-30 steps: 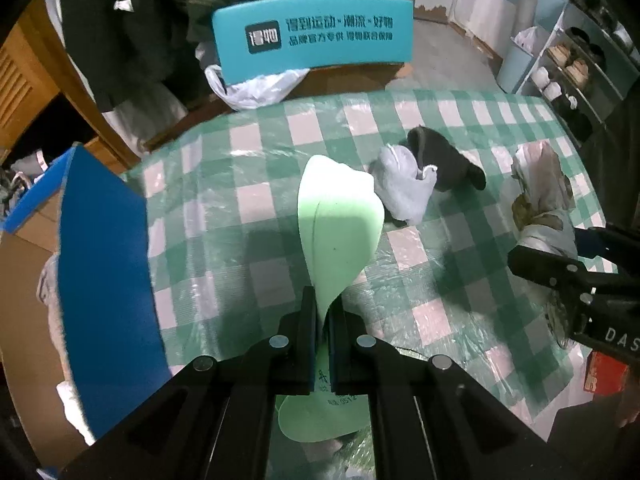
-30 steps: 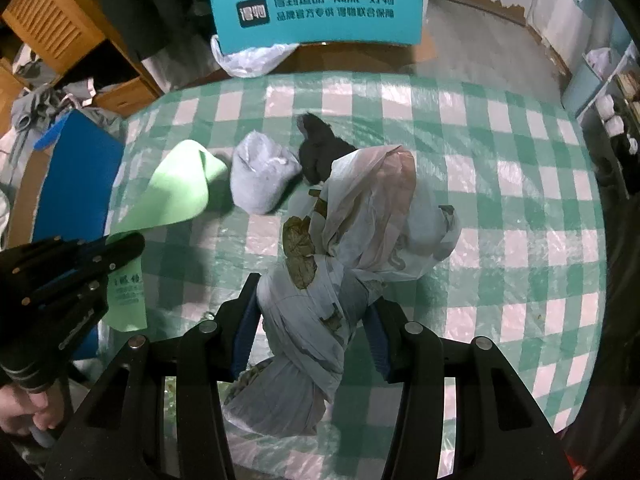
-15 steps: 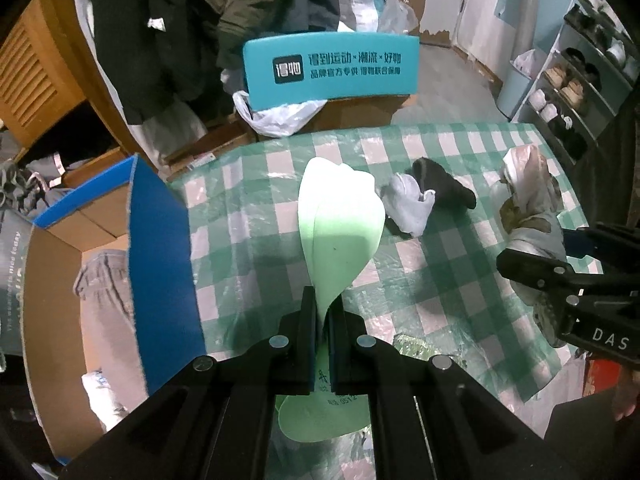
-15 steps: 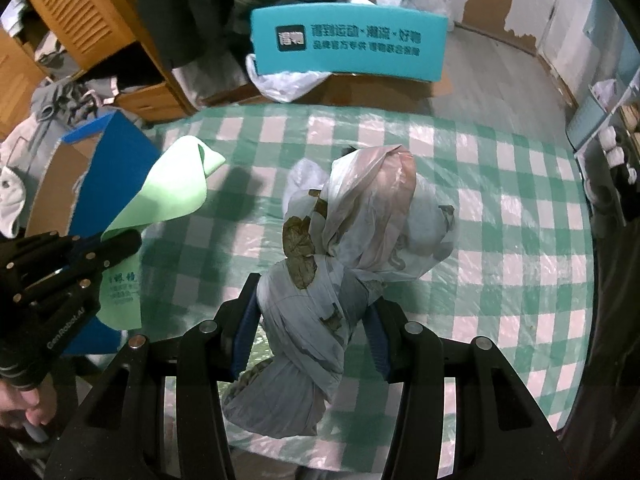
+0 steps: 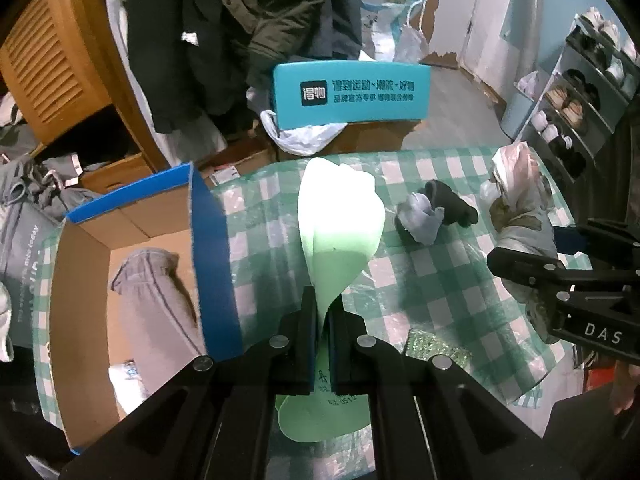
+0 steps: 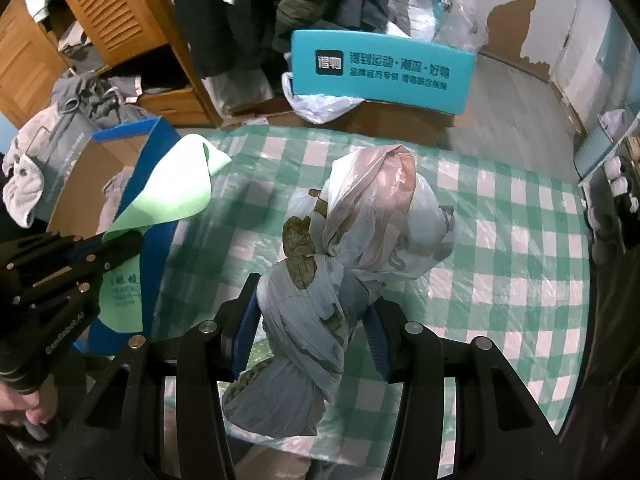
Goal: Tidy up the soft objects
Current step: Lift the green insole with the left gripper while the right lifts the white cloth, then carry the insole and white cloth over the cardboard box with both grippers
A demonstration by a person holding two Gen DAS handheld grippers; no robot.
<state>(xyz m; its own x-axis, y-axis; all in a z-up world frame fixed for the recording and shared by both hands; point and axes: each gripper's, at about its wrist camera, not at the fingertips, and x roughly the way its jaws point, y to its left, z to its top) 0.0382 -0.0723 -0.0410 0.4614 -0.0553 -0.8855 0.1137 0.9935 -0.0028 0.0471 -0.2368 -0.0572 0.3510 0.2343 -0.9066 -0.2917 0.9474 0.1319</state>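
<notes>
Holding both loads above the checked table (image 5: 432, 280), my left gripper (image 5: 324, 312) pinches a green insole (image 5: 340, 220) while my right gripper (image 6: 312, 320) clasps a knotted plastic bag (image 6: 320, 312).

A bench (image 6: 520, 264) covered in a green-and-white checked cloth under clear plastic fills the foreground, with a teal chair back (image 5: 352, 94) printed with white characters just behind it. To the left stands a wooden cabinet with louvred doors (image 6: 116, 12), dark coats (image 5: 248, 20) hanging beside it. On the right, a shoe rack (image 5: 580, 100) lines a pale wall (image 6: 540, 12) with peeling paint above a grey floor (image 6: 516, 116).
</notes>
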